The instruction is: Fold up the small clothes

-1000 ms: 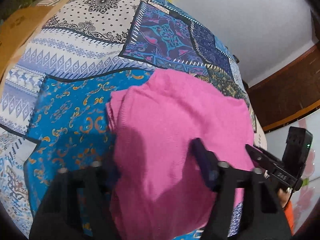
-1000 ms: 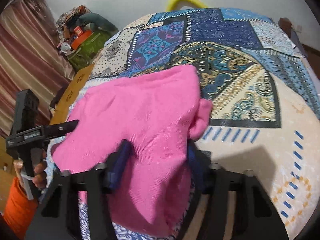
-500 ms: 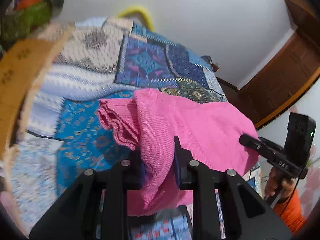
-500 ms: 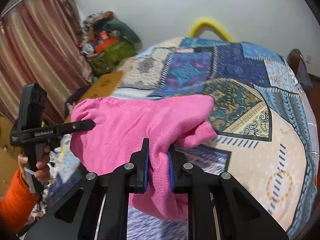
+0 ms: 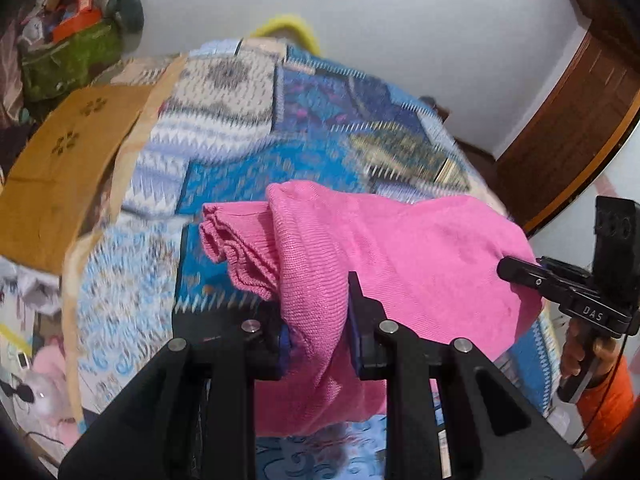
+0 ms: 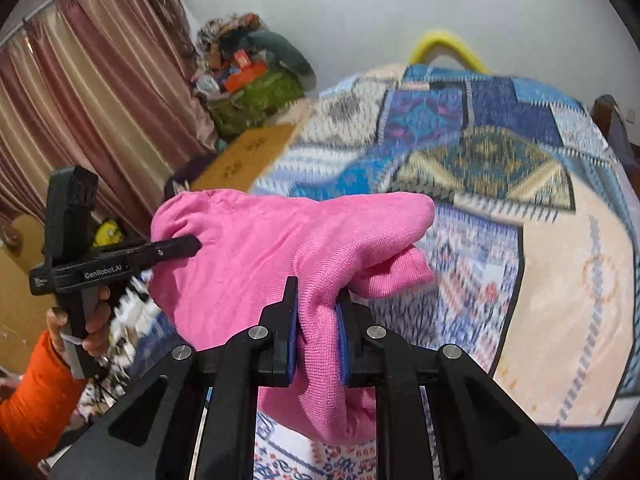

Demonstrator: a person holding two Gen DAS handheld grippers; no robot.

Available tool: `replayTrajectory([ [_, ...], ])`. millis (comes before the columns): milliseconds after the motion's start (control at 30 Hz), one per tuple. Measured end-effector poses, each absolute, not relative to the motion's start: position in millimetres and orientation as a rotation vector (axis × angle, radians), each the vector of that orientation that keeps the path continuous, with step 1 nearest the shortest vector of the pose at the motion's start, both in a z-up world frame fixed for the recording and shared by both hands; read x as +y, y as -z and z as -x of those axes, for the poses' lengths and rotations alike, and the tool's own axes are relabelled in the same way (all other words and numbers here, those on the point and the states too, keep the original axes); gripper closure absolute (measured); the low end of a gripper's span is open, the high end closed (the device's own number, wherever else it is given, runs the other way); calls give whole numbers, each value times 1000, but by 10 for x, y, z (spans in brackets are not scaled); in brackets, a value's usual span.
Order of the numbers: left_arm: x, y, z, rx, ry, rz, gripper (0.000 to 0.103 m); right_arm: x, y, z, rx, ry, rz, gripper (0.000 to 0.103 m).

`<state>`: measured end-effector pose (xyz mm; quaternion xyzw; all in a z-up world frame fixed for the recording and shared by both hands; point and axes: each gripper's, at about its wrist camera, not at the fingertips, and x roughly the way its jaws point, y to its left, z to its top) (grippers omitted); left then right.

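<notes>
A pink knitted garment [image 5: 400, 248] hangs stretched between my two grippers, lifted above the patchwork bedspread [image 5: 240, 128]. My left gripper [image 5: 316, 320] is shut on a bunched fold at its left end, with a ribbed hem [image 5: 232, 240] sticking out to the left. My right gripper [image 6: 316, 320] is shut on the other end of the garment [image 6: 272, 248]. The right gripper also shows at the right of the left wrist view [image 5: 520, 272]; the left gripper shows at the left of the right wrist view [image 6: 176, 246].
A brown cardboard sheet [image 5: 60, 168] lies along the bed's left edge. A pile of clutter with a green bag [image 6: 256, 100] stands by the curtain [image 6: 80, 120]. A yellow hoop [image 6: 444, 44] rises behind the bed. A wooden door [image 5: 572, 128] is on the right.
Both grippers closed on the pink garment and lifted it off the bedspread. The cloth, flat a second ago, now hangs bunched between them, higher than half a second ago.
</notes>
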<state>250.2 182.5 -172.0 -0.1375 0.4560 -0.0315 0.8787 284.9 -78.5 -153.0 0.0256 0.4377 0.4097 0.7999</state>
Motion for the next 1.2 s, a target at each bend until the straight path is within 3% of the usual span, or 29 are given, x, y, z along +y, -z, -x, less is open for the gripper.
replayTrajectory([
  [133, 1850, 2084, -2511, 1021, 28, 270, 78, -720, 1791, -2769, 957, -814, 68, 86],
  [333, 1922, 2141, -2394, 1024, -39, 223, 54, -763, 1820, -2687, 932, -714, 226, 75],
  [400, 1936, 2057, -2342, 1010, -68, 199, 53, -791, 1731, -2663, 890, -689, 246, 64],
  [600, 1828, 1729, -2255, 938, -91, 119, 53, -718, 1397, -2527, 775, -743, 213, 52],
  [800, 1587, 1630, -2351, 910, 9, 157, 50, -390, 1510, -2507, 807, -831, 184, 52],
  [1033, 1412, 2067, -2434, 1014, 24, 108, 48, -328, 1972, -2554, 956, -869, 137, 52],
  [1200, 1615, 2151, -2257, 1010, -13, 145, 45, -619, 2003, -2555, 972, -844, 70, 46],
])
